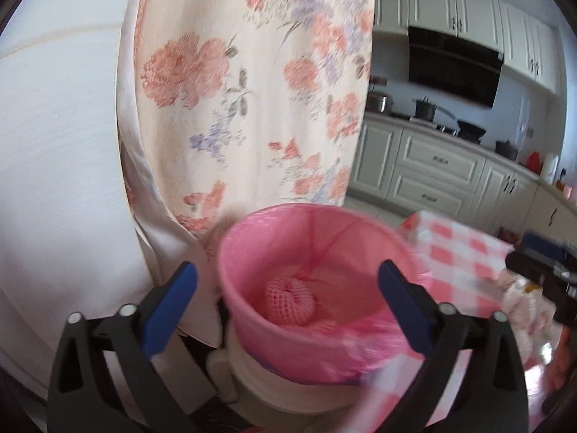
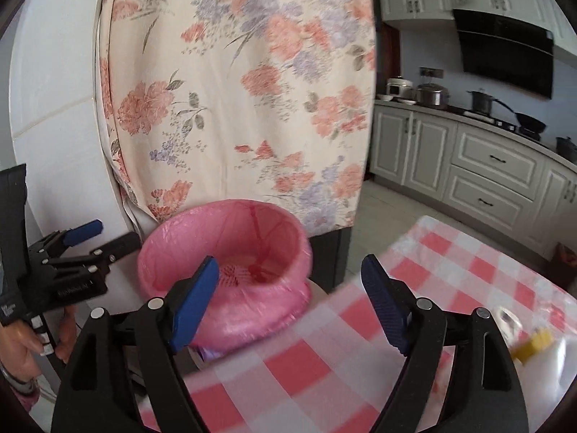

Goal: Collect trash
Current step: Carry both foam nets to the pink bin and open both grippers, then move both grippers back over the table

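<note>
Now both claws gape empty: left claw point(image 1: 286, 290), right claw point(image 2: 290, 301). Pink net wad point(image 1: 292, 297) inside bin point(image 1: 252, 310) beside table point(image 2: 468, 270) edge. Risk: low claw clips rim, tips bin.

Ahead of my fingers the bin point(image 1: 317, 288) stands at the surface point(image 2: 450, 263) edge, to its left. A foam net point(image 1: 293, 299) lies in the bin. A curtain point(image 1: 252, 83) hangs behind; kitchen cabinets point(image 2: 487, 173) stand far right
</note>
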`<state>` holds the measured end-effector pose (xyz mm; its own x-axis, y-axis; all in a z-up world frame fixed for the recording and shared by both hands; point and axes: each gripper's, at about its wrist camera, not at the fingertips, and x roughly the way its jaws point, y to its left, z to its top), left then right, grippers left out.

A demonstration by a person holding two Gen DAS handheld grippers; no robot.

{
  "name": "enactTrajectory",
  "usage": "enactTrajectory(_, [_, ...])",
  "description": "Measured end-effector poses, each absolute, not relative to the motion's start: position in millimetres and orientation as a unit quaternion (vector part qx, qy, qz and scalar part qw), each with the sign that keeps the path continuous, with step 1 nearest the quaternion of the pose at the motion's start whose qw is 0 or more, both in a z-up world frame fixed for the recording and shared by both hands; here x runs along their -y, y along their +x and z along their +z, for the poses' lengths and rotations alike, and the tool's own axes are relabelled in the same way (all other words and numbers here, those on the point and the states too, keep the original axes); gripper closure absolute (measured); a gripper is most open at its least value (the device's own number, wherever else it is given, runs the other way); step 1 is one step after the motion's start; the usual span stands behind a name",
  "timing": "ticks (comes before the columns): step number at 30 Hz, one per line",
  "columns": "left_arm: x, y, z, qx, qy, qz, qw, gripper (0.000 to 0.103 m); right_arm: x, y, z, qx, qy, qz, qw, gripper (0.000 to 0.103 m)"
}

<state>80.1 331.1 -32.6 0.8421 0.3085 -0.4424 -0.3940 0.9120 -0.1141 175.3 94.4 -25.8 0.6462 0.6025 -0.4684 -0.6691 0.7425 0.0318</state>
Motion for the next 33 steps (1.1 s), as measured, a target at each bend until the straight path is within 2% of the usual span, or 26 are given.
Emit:
enactTrajectory(4, [-284,77,-34,-0.216,-0.116,0.132,0.960,0.005,-48,152,-31,-0.230,-0.071,0.312,0.919,0.025])
enactTrajectory(17, [-116,105,-55,-0.253,-0.070,-0.001,0.965,0.005,104,111,-52,-0.243,-0.054,0.169,0.954,0.025])
enactTrajectory(27, [-26,128,-76,-0.269,-0.002,-0.050,0.962,0.005,186,109,-94,-0.297,-0.031,0.092,0.950,0.025])
enactTrajectory(33, [1,137,-83,-0.273,0.013,-0.061,0.960,0.005,212,104,-119,-0.337,-0.021,0.078,0.938,0.025])
